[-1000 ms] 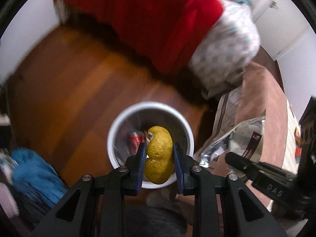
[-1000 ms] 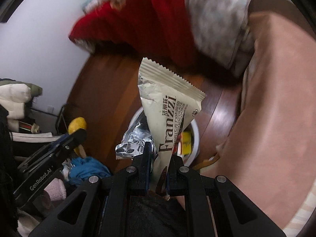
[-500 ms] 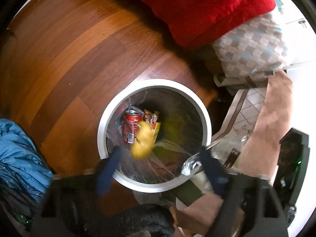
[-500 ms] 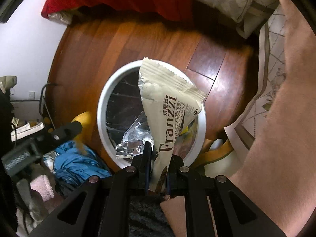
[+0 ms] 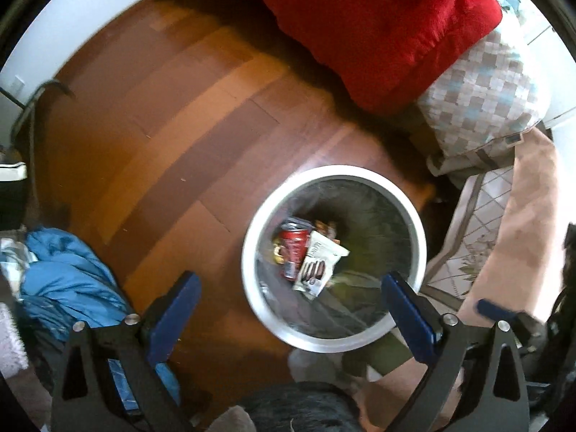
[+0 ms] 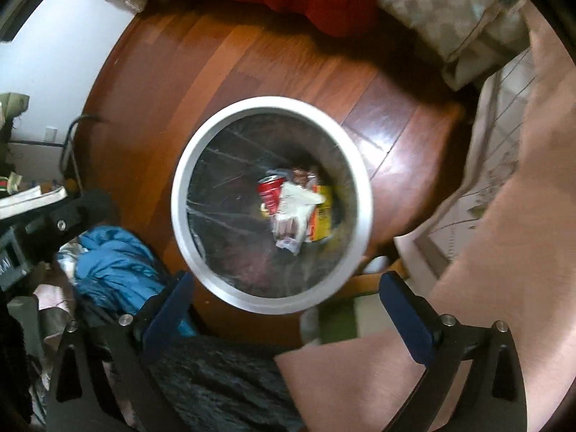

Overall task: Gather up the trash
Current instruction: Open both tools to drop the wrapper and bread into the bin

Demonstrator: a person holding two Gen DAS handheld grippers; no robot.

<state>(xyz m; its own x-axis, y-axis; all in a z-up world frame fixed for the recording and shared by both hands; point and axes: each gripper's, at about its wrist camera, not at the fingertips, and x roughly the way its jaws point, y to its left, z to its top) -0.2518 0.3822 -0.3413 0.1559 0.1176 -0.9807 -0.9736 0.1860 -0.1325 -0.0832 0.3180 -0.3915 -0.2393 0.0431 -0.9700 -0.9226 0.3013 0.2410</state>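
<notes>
A round bin with a white rim (image 5: 248, 244) (image 6: 180, 194) stands on the wooden floor, seen from above in both views. Inside lie a red can (image 5: 293, 248) (image 6: 270, 191), a white biscuit wrapper (image 5: 318, 264) (image 6: 293, 212) and a yellow packet (image 6: 322, 212). My left gripper (image 5: 288, 302) is open and empty above the bin's near edge. My right gripper (image 6: 284, 298) is open and empty, also above the near rim. The yellow peel is not clearly visible.
A red blanket (image 5: 378, 25) and a checked pillow (image 5: 486, 100) hang over the far side. A pink bedcover (image 6: 504, 252) fills the right. A blue garment (image 5: 68, 280) (image 6: 111, 266) lies on the floor at left. Wooden floor (image 5: 162, 136) spreads to the far left.
Both grippers have opened. The yellow peel left my left gripper and the Franzzi wrapper left my right gripper; the wrapper now lies in the bin. Both cameras now look straight down.
</notes>
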